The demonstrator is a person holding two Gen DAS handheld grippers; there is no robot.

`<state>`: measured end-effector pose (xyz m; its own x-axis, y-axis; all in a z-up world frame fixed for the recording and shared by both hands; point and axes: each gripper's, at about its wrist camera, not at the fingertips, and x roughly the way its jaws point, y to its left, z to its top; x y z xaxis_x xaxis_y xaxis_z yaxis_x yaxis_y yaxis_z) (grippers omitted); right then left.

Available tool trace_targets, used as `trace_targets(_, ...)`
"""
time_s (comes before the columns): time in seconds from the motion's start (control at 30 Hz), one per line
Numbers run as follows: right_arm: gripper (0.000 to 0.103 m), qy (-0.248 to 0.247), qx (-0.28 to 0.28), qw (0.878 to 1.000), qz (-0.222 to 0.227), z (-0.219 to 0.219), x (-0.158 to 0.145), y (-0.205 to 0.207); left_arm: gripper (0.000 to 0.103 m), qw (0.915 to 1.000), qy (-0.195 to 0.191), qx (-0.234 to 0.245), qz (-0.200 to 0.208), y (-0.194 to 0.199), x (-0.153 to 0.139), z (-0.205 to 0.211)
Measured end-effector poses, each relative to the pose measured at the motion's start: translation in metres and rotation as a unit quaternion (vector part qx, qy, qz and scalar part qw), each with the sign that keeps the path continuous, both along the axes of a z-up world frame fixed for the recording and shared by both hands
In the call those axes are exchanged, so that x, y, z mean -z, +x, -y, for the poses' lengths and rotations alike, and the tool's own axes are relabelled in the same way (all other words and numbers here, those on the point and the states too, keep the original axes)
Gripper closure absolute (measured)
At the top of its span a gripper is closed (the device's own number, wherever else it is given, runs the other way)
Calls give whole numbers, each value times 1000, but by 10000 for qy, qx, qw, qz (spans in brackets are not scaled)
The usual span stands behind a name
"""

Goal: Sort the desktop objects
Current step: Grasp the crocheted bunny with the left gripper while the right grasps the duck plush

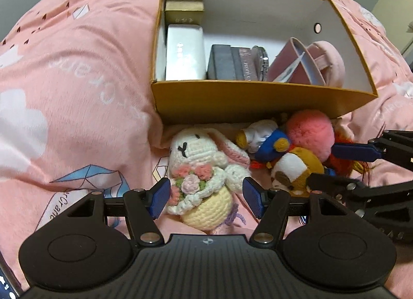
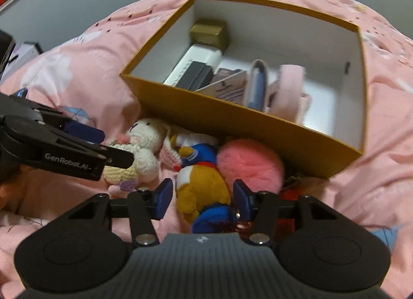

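Softly does it: my left claw (image 1: 206, 199) gapes around the squashy crochet bunny (image 1: 198, 175); right claw (image 2: 204, 195) brackets the plush duck (image 2: 204, 185), not yet pinching.

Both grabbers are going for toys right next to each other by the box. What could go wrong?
Likely risks: the left gripper and right gripper work close together and could bump. The right one straddles the duck plush, but the pink pompom sits against it and might get pinched. The crochet bunny is soft and could slip.
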<state>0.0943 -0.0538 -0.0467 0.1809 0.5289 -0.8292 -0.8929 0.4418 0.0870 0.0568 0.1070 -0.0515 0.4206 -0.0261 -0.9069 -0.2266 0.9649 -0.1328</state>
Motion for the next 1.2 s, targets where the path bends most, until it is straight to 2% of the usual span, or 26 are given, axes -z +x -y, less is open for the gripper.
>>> trace_targets(0.17,48,-317,-343,9988,159,-22,13,-4,30,9998,121,130,44,1,2,5)
trace_targets(0.37,46,-749,-469,9951,435,-39,30,-7,30,9999,149,-46,-59,6,11,4)
trace_targets(0.57,44,-989,-364,9941,243,-46,50,1,28,9982,-376,-259,-383,15,33,-4)
trace_targets(0.63,47,-963,-327,9948,61,-44,55,3,27,9969,-550,-349,-440,17,37,-7)
trace_targets(0.9,50,-772,-275,9966,77,-30,44,-1,20,9953,-659,-488,-515,22,49,-10)
trace_targets(1.03,50,-697,-147,9975,5,-19,36,-1,20,9952,-681,-488,-509,22,53,-10)
trace_targets(1.1,50,-612,-89,9981,-42,-12,32,-1,23,9965,-575,-398,-456,20,52,-6)
trace_targets(1.2,50,-467,-35,9988,-130,-6,24,0,35,9977,-456,-346,-372,15,47,-3)
